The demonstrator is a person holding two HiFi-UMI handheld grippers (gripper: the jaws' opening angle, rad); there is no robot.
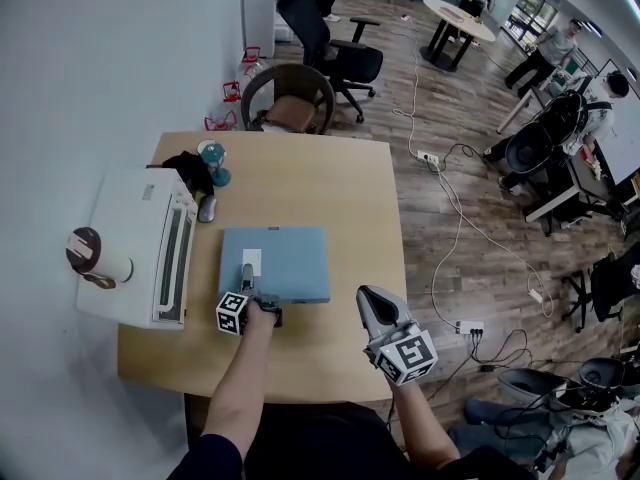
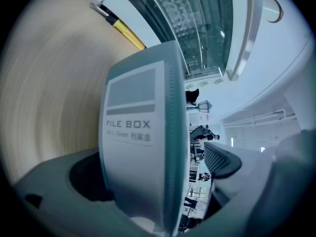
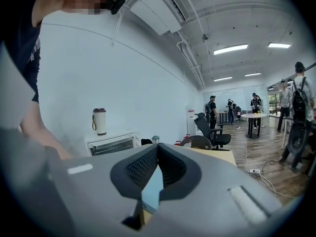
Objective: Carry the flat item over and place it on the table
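Observation:
A flat blue-grey file box (image 1: 280, 260) lies on the wooden table (image 1: 330, 178), its white label at the near left corner. My left gripper (image 1: 247, 274) reaches over that near left edge. In the left gripper view the box (image 2: 138, 147), printed "FILE BOX", stands between the jaws of the left gripper (image 2: 153, 174); the right pad (image 2: 223, 162) is clear of it, so the jaws are open. My right gripper (image 1: 369, 298) hovers right of the box, over the table's near edge, shut and empty. Its pads (image 3: 143, 169) meet at the tip, and a sliver of the box (image 3: 152, 189) shows between them.
A white appliance (image 1: 140, 243) with a cup (image 1: 95, 255) on top fills the table's left side. A teal bottle (image 1: 213, 161), a black bundle (image 1: 188, 170) and a mouse (image 1: 206, 208) sit behind the box. A chair (image 1: 295, 98) stands at the far edge. Cables (image 1: 450, 208) cross the floor on the right.

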